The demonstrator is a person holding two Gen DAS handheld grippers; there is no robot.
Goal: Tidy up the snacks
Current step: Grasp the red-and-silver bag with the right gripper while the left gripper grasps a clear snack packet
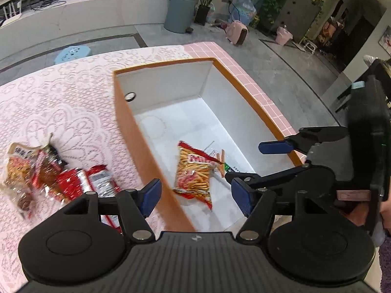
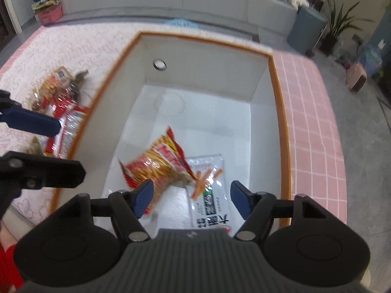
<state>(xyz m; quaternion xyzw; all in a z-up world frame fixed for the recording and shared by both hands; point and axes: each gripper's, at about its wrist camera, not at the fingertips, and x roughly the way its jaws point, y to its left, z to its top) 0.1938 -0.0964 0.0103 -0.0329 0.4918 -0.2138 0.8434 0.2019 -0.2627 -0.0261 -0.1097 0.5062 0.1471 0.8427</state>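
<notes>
Nearest in the left wrist view, the left gripper (image 1: 195, 196) holds its blue-padded fingers (image 1: 152, 196) spread wide with nothing between them, poised above the near orange wall of the box. The right gripper (image 2: 191, 199) is likewise wide apart and empty, its fingers (image 2: 144, 199) hovering over the near end of the box interior; in the left wrist view it shows at the right (image 1: 249, 162), reaching in over the box's right rim. Below them, inside the orange-rimmed, white-lined cardboard box (image 1: 122, 112), lies a red-and-yellow crinkly bag of stick snacks (image 1: 194, 173), blurred, resting on the white floor towards the near end. Just beside it, partly under its edge, is a flat white packet with black printing and orange sticks pictured on it (image 2: 211, 190). The far half of the box floor is bare white, with a small round hole (image 2: 159, 64) in the far wall. Outside the box's left wall, a heap of red, silver and brown snack packets (image 1: 48, 173) lies on the pink lace-covered table (image 1: 61, 92), close to the wall. A strip of pink tiled surface (image 2: 315, 127) runs along the box's right side before the table edge drops to grey floor.
</notes>
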